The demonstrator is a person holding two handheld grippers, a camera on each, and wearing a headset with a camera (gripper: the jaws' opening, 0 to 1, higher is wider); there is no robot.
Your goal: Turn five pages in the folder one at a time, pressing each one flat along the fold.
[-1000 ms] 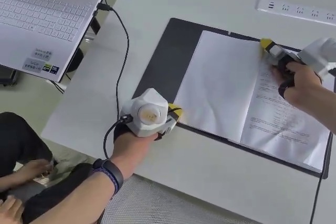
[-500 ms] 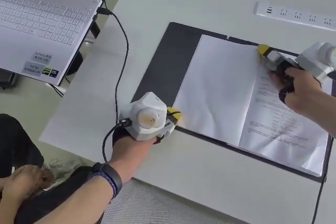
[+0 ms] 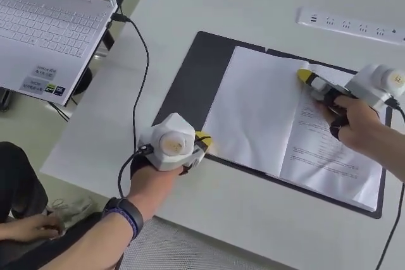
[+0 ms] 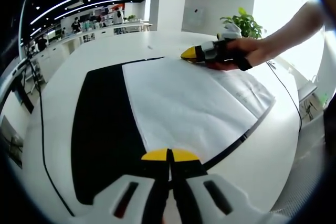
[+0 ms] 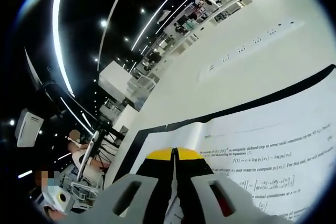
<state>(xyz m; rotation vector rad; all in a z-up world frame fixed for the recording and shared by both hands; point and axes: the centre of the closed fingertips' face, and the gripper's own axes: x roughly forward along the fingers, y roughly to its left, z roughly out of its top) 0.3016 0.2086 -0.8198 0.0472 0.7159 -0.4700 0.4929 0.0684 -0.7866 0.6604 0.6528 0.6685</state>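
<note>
Head view, far left: the laptop (image 3: pixel 44 23) and its cable (image 3: pixel 142 67) sit clear of the work. The whole picture has slid, which is your head moving, not them.
Left gripper (image 3: pixel 204 139): jaws closed on nothing. The tips are parked at the near left corner of the turned page (image 3: pixel 253 105), the same spot as a second ago.
Folder (image 3: pixel 190 80): lies open and flat on the bench. The black cover is at the left, then the turned page blank side up, then the printed page (image 3: pixel 329 150).
Fold (image 3: pixel 293 121): runs between the two sheets.
Right gripper (image 3: pixel 305 76): jaws together, tips pressed on the paper at the fold. It has come off the sheet's top edge and a little way down the crease.
Meaning: your pressing stroke looks only just begun. Most of the fold lies ahead, so this page isn't flat yet.
Far right: the power strip (image 3: pixel 348 26) lies beyond the folder, apart from it.
</note>
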